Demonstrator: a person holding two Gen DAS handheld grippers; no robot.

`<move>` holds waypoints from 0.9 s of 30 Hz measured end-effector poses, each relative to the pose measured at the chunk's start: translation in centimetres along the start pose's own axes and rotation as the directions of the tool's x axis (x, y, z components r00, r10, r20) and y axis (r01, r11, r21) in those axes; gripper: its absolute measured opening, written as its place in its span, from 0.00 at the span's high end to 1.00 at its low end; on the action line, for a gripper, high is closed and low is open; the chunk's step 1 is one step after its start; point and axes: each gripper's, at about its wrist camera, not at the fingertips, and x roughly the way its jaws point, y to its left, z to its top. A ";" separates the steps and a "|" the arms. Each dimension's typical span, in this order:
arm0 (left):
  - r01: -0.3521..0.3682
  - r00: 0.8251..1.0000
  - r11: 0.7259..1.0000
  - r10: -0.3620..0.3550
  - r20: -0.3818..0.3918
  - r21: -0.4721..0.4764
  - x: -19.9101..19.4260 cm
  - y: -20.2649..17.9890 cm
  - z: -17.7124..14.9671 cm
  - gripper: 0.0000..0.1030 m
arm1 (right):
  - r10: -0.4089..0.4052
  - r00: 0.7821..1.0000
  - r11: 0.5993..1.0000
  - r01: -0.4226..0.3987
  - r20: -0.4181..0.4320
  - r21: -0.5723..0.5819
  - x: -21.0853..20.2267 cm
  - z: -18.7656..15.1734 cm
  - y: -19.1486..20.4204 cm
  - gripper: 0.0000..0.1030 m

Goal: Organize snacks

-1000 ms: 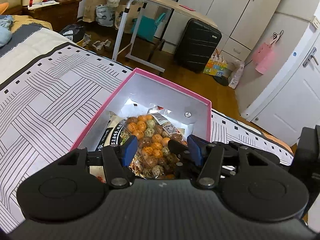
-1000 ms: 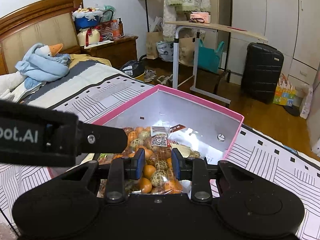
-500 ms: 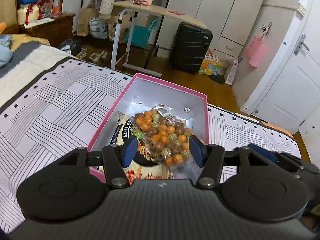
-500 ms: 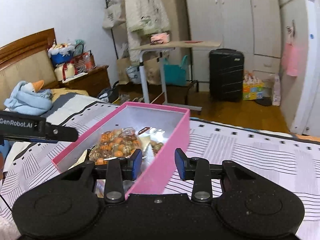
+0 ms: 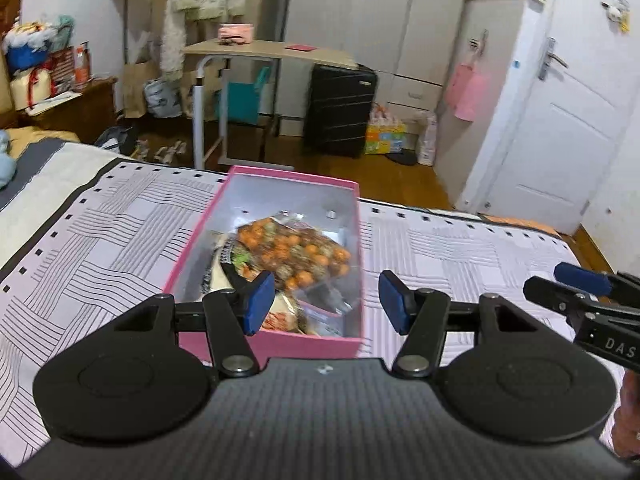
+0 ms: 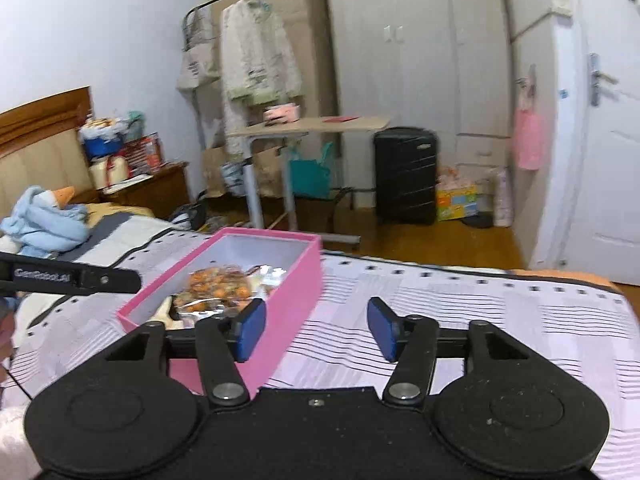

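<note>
On a patterned bed (image 5: pixel 100 240), a pink box (image 5: pixel 276 344) holds the snacks (image 5: pixel 296 248), the bag of orange and green balls lying on top. The left gripper (image 5: pixel 326 298) hangs above the box's near end, jaws apart and empty; the right gripper (image 6: pixel 316 326), off to the box's side, is opening on nothing. Any next reach should clear the box's tall walls. A table (image 5: pixel 272 50) and suitcase (image 5: pixel 340 110) stand well beyond.

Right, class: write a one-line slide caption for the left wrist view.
Open left claw above a pink box holding a bag of orange snack balls on a striped bedspread.
</note>
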 end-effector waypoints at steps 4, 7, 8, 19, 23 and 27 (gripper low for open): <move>0.023 1.000 0.998 -0.022 -0.019 0.051 -1.3 -1.2 -0.7 0.44 | -0.072 0.997 0.996 0.073 -0.019 0.043 -1.9 -1.3 -1.2 0.33; 0.007 1.000 0.995 -0.006 -0.011 0.100 -2.2 -2.1 -1.1 0.43 | -0.070 0.997 0.994 0.072 -0.028 0.080 -3.3 -1.9 -2.1 0.30; 0.012 1.000 0.994 -0.011 -0.011 0.111 -2.4 -2.2 -1.3 0.42 | -0.058 0.998 0.995 0.060 -0.028 0.083 -3.7 -1.9 -2.2 0.30; 0.048 0.999 0.990 -0.046 -0.018 0.135 -3.8 -3.9 -3.0 0.35 | -0.088 0.996 0.994 0.090 -0.034 0.059 -7.2 -2.7 -2.4 0.03; 0.033 0.999 0.990 -0.030 -0.021 0.141 -3.7 -4.2 -3.5 0.32 | -0.154 0.988 0.984 0.156 -0.033 0.084 -7.4 -3.2 -2.6 0.00; 0.031 0.999 0.989 -0.028 -0.019 0.142 -3.7 -4.1 -4.0 0.24 | -0.234 0.971 0.964 0.238 -0.052 0.114 -7.4 -3.7 -2.8 0.00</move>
